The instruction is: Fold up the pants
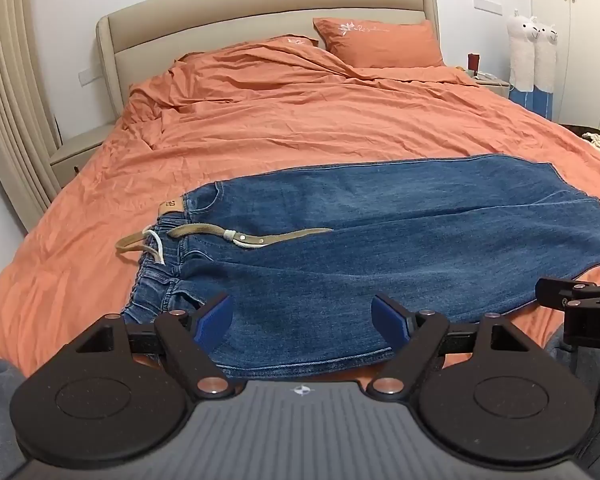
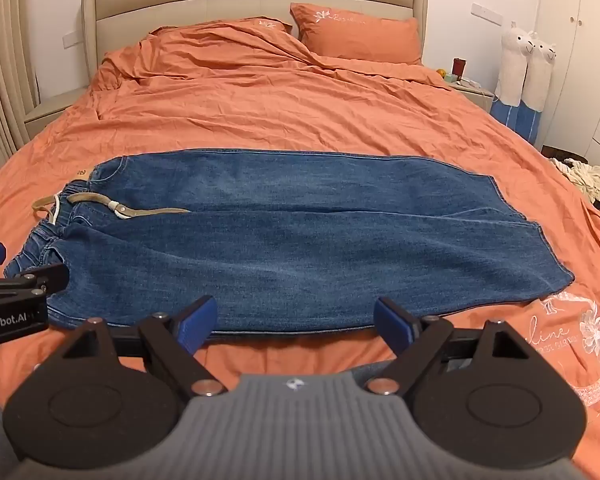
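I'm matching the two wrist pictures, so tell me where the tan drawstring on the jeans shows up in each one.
Left wrist view: the tan drawstring lies left of centre, across the jeans' waistband, above the open left gripper.
Right wrist view: the drawstring sits far left, at mid-height.
Shared landmark: the upright orange pillow against the headboard.

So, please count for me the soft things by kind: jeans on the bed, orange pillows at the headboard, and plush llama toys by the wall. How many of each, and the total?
Jeans: 1
Orange pillows: 2, one at, one flatter at
Plush llama toys: 2, at and
Total: 5
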Tool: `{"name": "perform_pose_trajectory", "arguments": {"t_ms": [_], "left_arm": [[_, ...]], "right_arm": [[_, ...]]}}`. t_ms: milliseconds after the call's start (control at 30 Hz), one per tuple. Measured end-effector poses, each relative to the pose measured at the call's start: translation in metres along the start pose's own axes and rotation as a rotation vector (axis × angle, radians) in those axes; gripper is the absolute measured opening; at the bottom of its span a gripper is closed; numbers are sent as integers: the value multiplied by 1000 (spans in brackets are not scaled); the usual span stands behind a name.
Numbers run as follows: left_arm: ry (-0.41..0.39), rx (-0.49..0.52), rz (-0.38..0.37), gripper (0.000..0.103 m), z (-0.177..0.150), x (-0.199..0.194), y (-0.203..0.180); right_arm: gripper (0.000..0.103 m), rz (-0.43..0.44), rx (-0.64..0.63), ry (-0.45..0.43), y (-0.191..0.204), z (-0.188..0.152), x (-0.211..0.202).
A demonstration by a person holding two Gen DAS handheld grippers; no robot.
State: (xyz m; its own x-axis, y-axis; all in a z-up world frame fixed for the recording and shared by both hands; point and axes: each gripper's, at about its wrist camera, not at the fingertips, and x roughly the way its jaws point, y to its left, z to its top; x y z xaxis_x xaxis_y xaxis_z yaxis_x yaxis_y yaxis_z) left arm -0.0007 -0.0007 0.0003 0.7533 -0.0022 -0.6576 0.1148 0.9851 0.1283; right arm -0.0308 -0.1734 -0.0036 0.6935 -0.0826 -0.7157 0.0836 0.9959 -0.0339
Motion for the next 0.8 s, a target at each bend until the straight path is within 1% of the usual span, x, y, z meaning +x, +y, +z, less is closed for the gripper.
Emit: {"name": "perform_pose_trajectory", "arguments": {"t_ms": [200, 300, 333, 800], "left_arm": [[-5, -3, -5, 91, -6, 0, -2], [5, -6, -15, 89, -2, 3, -3], [5, -3, -13, 89, -4, 3, -5], [6, -12, -49, 89, -2, 4, -8]], "right_arm": [[82, 3, 1, 4, 0, 0, -2], [82, 3, -1, 0, -1, 0, -7], [82, 6, 13, 8, -5, -1, 0], [82, 0, 25, 11, -7, -1, 0]]}}
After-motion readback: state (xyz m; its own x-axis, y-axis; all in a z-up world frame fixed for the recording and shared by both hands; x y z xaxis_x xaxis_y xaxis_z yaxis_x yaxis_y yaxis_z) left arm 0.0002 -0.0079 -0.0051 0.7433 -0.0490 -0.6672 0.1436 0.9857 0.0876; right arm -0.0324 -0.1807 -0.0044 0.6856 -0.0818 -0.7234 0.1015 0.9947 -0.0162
